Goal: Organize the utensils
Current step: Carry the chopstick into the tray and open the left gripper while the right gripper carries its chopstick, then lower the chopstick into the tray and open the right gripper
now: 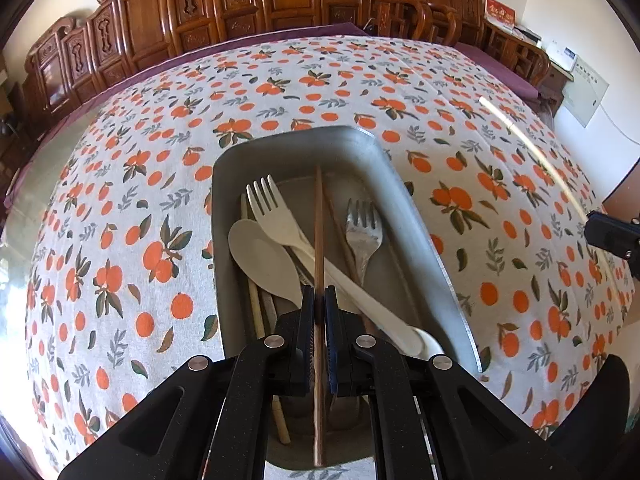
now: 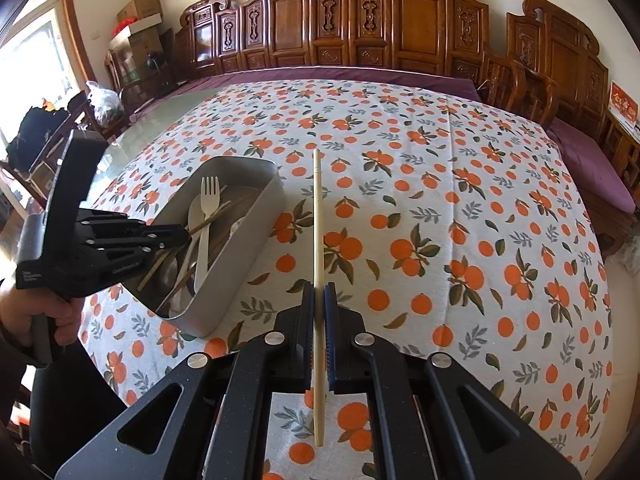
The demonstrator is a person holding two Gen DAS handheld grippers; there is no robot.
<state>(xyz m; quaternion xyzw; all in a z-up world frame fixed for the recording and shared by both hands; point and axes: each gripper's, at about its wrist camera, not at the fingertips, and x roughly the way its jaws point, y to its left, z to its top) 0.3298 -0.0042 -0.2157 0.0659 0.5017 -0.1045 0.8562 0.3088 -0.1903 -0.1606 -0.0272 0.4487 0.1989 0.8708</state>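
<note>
My left gripper (image 1: 319, 300) pinches a brown chopstick (image 1: 318, 240) over the metal tray (image 1: 280, 148) at frame centre; my right gripper (image 2: 319, 300) pinches a pale chopstick (image 2: 318, 220) above the tablecloth (image 2: 460, 200).

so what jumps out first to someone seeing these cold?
Each pair of tongs is shut on a single chopstick: the left tongs pinch a dark brown chopstick over the metal tray, while the right tongs hold a pale chopstick over the orange-print tablecloth. The tray holds a jumble: a white fork, white spoon and metal fork.
</note>
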